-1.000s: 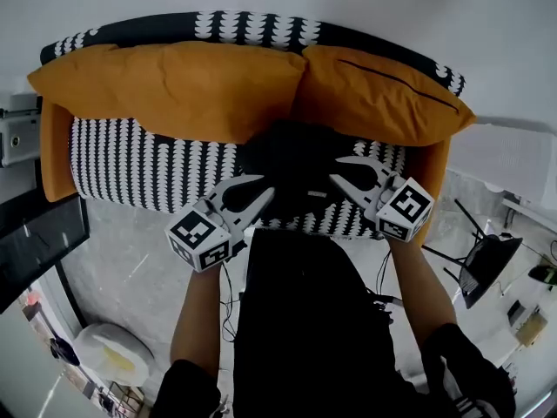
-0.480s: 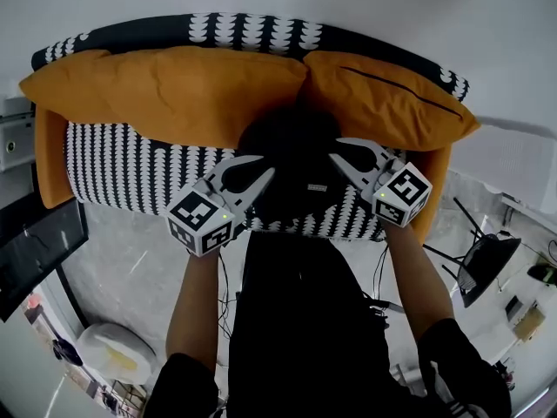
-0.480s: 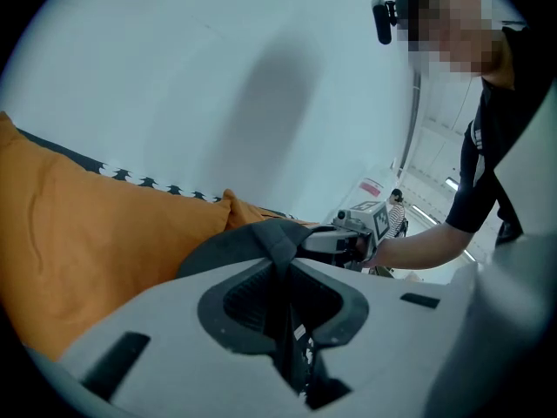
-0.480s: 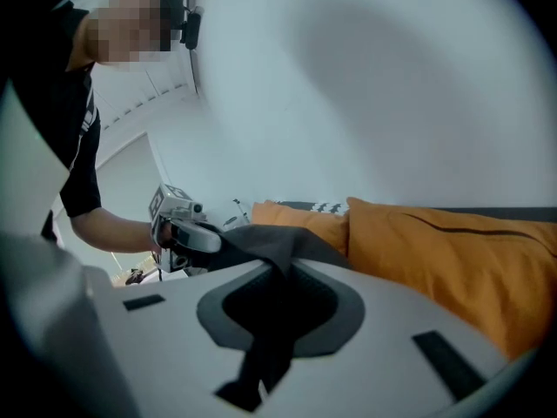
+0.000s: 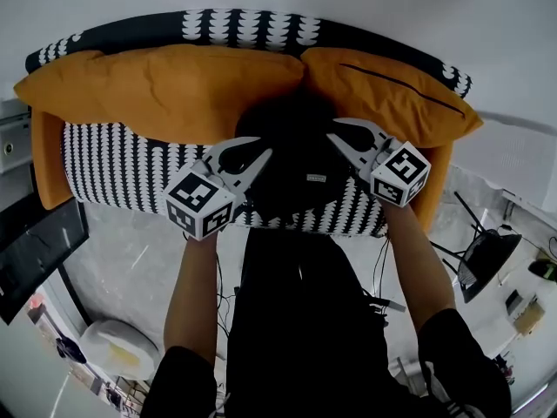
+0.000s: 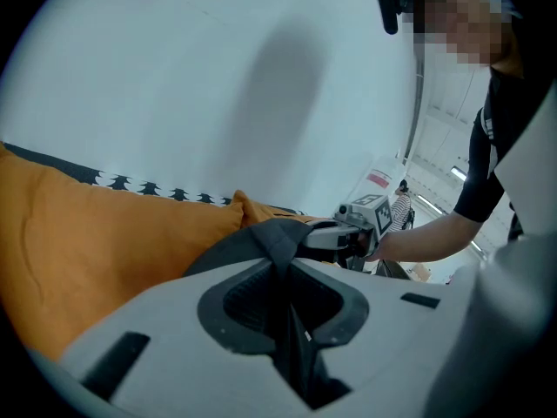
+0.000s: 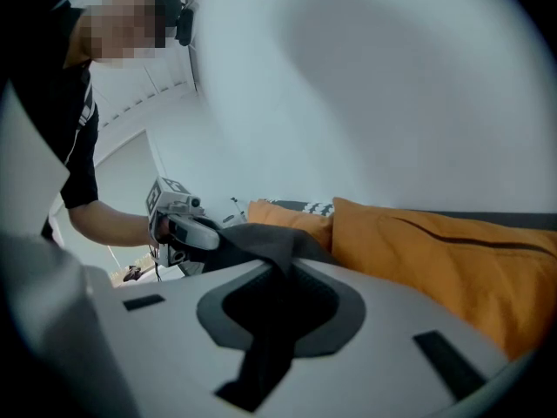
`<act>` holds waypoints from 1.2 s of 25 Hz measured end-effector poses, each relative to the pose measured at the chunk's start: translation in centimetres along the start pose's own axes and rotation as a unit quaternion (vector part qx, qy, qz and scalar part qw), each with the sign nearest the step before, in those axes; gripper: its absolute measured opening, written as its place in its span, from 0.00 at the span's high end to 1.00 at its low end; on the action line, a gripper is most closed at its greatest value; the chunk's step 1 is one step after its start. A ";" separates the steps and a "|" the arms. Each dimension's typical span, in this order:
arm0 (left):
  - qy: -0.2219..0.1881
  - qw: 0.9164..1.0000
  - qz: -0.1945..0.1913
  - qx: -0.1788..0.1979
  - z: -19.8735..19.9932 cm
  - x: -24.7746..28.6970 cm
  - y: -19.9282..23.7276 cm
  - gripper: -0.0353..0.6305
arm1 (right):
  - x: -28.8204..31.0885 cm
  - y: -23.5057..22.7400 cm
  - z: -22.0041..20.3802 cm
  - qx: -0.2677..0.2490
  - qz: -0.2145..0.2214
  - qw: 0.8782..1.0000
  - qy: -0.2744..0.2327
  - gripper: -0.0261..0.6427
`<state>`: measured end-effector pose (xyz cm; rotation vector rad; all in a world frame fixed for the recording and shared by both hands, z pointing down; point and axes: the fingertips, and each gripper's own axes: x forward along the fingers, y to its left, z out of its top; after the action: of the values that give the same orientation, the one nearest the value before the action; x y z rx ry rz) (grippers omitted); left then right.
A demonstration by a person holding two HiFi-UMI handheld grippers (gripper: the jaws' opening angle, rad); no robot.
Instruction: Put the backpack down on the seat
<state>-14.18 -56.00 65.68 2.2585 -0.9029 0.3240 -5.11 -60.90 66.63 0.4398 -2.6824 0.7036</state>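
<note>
both the left claw (image 5: pixel 259 148) and right claw (image 5: pixel 333 133) are pinching the black backpack (image 5: pixel 296 168) by its fabric over the sofa seat (image 5: pixel 122 164), so i'd lower it level and let it settle before releasing.

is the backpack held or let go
Held: the left gripper and right gripper each have jaws shut on fabric of the backpack. Whether it touches the seat, cannot tell.

The right gripper (image 7: pixel 284 270) pinches the dark cloth of the backpack (image 7: pixel 261 240) tight. The left gripper (image 7: pixel 207 235) holds it too (on the far side). Orange cushions (image 7: pixel 435 251) sit close behind.
</note>
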 end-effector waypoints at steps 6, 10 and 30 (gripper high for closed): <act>-0.008 1.000 0.007 0.007 0.0 0.1 0.3 0.87 | 0.2 -0.2 -0.1 -0.002 0.003 1.000 0.004 0.90; -0.016 1.000 0.009 0.006 -0.2 0.3 0.2 0.87 | 0.1 -0.1 0.0 -0.003 0.006 1.000 0.004 0.89; -0.218 0.971 0.100 0.015 6.3 -7.9 -7.2 0.77 | -12.9 4.5 5.4 -0.045 -0.038 0.993 -0.103 0.79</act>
<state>-15.10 -52.32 53.88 2.3110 -1.3636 -0.0822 3.53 -57.31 55.29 0.6170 -2.8573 0.5392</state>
